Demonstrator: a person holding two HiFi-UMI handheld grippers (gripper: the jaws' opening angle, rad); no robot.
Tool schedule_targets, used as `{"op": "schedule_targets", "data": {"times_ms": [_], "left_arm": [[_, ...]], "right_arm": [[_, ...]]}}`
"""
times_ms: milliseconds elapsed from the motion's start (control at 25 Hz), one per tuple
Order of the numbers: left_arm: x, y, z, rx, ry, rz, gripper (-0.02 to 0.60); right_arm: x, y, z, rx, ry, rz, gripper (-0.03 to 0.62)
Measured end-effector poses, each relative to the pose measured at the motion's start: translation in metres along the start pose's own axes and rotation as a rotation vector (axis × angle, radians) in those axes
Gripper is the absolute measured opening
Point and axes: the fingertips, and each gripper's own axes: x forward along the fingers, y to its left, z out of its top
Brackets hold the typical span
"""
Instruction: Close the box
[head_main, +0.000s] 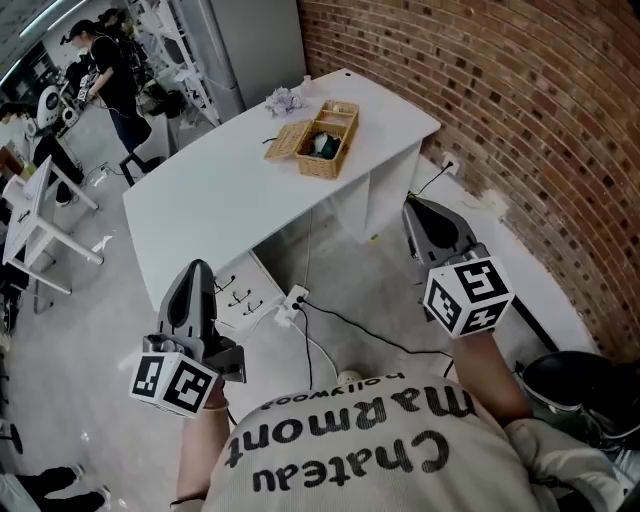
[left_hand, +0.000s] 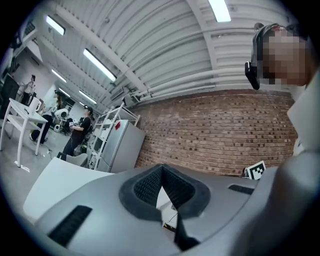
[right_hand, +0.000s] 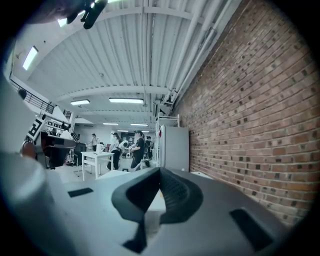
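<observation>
A woven wicker box (head_main: 327, 140) stands on the far part of a white table (head_main: 220, 205), its hinged lid (head_main: 287, 139) folded out flat to the left and something dark inside. Both grippers hang over the floor well short of the table. My left gripper (head_main: 198, 266) is at the lower left and my right gripper (head_main: 411, 205) at the right, level with the table's near corner. Each points towards the table with its jaws together and nothing between them. In the left gripper view the left gripper (left_hand: 161, 168) has its pads meeting at the tip, and in the right gripper view so does the right gripper (right_hand: 159, 171). Neither gripper view shows the box.
A crumpled pale thing (head_main: 283, 99) lies on the table behind the box. A drawer unit (head_main: 243, 292), a power strip (head_main: 293, 300) and black cables (head_main: 345, 322) lie below the table's near edge. A brick wall (head_main: 520, 100) runs along the right. People (head_main: 105, 60) stand at the far left.
</observation>
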Motion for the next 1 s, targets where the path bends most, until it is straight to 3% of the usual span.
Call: {"op": "schedule_targets", "data": {"times_ms": [160,400,760,1000], "left_arm": [[0.020,0.005,-0.003,0.004,-0.001,0.014,-0.003],[0.034,0.024,-0.023,-0.009,0.032,0.052,-0.003],[0.057,0.073,-0.060,-0.059,0.139,0.095,-0.003],[0.092,0.123,-0.076,-0.096,0.193,0.073,-0.003]], "right_arm": [[0.029,-0.012,0.001,0.004,-0.011,0.034,0.003],[0.064,-0.019,-0.030,0.035,0.035,0.059,0.003],[0.115,0.000,-0.091,0.055,0.182,0.095,0.003],[0.163,0.014,-0.114,0.044,0.260,0.060,0.003]]}}
